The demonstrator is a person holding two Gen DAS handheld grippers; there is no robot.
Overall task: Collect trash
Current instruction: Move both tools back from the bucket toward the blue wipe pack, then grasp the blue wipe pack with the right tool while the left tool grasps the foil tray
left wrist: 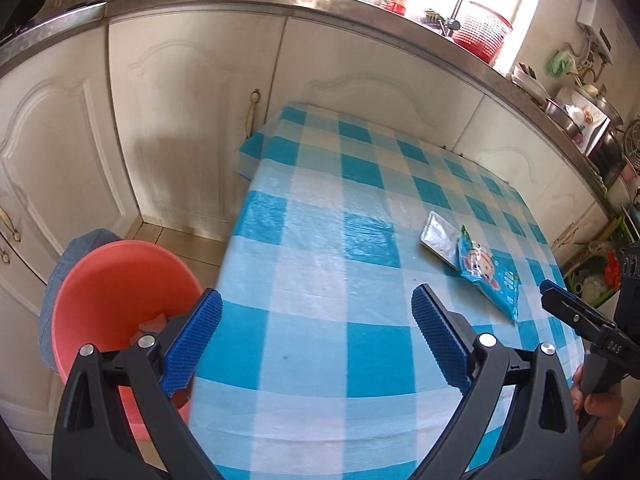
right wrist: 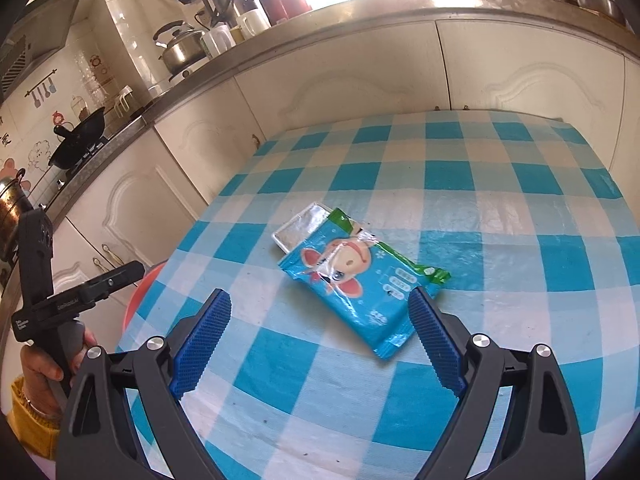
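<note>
The right gripper (right wrist: 320, 336) hangs wide open, holding nothing, above the table (right wrist: 500, 208). Just ahead between its fingers lies a blue wrapper (right wrist: 360, 280), overlapping a foil tray (right wrist: 298, 226) beyond. The left gripper (left wrist: 316, 340), also wide and empty, has a red bin (left wrist: 116, 280) at its left.

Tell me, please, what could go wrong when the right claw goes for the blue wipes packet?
1. The blue wipes packet overlaps the silver foil tray; lifting it might drag the tray along.
2. The packet lies flat on the checked tablecloth, so the open right claw might pinch cloth too.
3. The pink bin sits off the table's edge; a loose hold might drop the packet short.
</note>
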